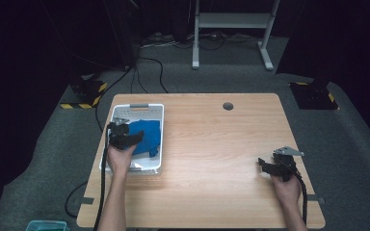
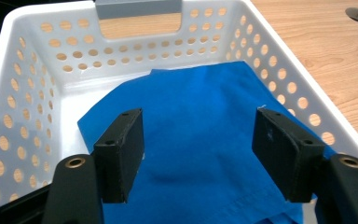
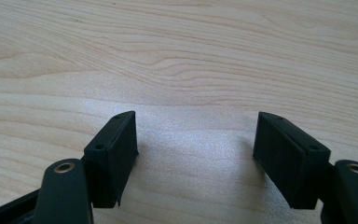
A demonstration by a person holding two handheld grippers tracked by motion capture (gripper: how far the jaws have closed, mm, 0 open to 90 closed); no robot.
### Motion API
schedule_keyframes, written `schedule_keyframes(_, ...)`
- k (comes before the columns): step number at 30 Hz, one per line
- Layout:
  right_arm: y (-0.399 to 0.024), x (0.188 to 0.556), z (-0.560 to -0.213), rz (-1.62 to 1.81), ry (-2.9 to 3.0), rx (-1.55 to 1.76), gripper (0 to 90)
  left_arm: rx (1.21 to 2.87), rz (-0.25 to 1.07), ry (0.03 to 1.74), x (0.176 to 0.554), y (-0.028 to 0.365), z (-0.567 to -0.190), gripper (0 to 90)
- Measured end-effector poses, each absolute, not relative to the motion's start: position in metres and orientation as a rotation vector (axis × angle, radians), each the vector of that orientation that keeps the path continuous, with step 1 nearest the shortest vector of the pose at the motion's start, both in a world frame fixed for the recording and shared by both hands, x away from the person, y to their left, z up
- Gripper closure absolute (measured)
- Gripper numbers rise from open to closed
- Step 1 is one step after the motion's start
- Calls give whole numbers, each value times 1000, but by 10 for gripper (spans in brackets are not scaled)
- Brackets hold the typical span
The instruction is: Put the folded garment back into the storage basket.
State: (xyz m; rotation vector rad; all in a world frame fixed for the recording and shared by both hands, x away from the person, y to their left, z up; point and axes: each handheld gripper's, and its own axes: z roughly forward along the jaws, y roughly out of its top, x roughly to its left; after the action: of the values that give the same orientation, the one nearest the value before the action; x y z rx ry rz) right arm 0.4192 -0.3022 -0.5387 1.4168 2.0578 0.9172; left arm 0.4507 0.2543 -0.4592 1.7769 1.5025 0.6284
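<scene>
Blue cloth (image 2: 200, 135) lies in the white basket (image 2: 28, 93) – soft, light, floppy, so pinch a folded edge. Left tongs (image 2: 198, 149) hang open above it, holding nothing; right tongs (image 3: 196, 154) open over bare table (image 3: 177, 56).

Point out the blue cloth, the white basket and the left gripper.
blue cloth (image 2: 200, 126), left gripper view, middle of its flat top.
white basket (image 2: 32, 88), left gripper view, perforated side wall.
left gripper (image 2: 198, 149), left gripper view, midway between its open jaws.
</scene>
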Motion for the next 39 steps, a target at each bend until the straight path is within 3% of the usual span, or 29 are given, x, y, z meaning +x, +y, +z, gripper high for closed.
schedule_keyframes(39, -302, 419, -539, 917, 2058, 1417, 303, 1756, 622, 1388, 435, 228, -441, 344)
